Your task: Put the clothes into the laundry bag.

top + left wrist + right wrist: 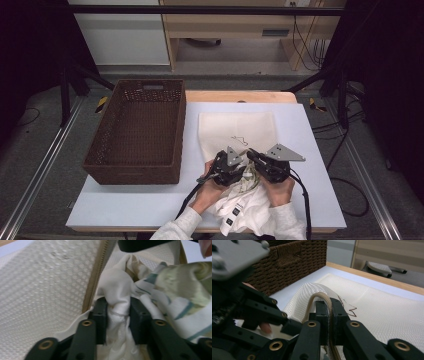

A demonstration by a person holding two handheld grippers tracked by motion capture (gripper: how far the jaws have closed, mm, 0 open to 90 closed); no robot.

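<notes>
I hold the mesh bag's (237,131) zipper edge (331,315) pinched in my right gripper (329,312) near the table's (310,150) front edge; left gripper (117,315) clamps the white garment (117,295), which needs pushing inside next.

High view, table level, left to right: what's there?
Brown wicker basket → left tongs shut on white garment → right tongs shut on the zipper edge of the mesh laundry bag.
</notes>
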